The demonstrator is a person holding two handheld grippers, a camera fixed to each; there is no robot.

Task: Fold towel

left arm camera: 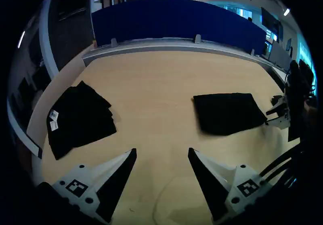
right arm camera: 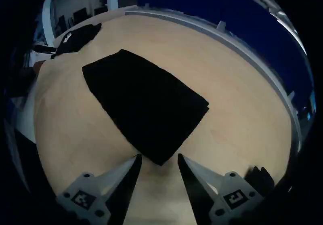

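A black towel (right arm camera: 145, 104) lies folded flat on the light wooden table (right arm camera: 242, 104). The right hand-held gripper (right arm camera: 158, 155) hangs at its near corner, tips apart. The left hand-held gripper (left arm camera: 161, 150) hovers over bare table, also spread wide, with a rumpled dark cloth pile (left arm camera: 78, 118) lying well apart from the towel.

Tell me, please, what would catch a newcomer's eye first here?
A flat, neatly folded black towel lies on the light wooden table, its near corner just ahead of the open right gripper. Off to its left sits a rumpled black pile with white tags, and a deep blue partition lines the table's far edge.
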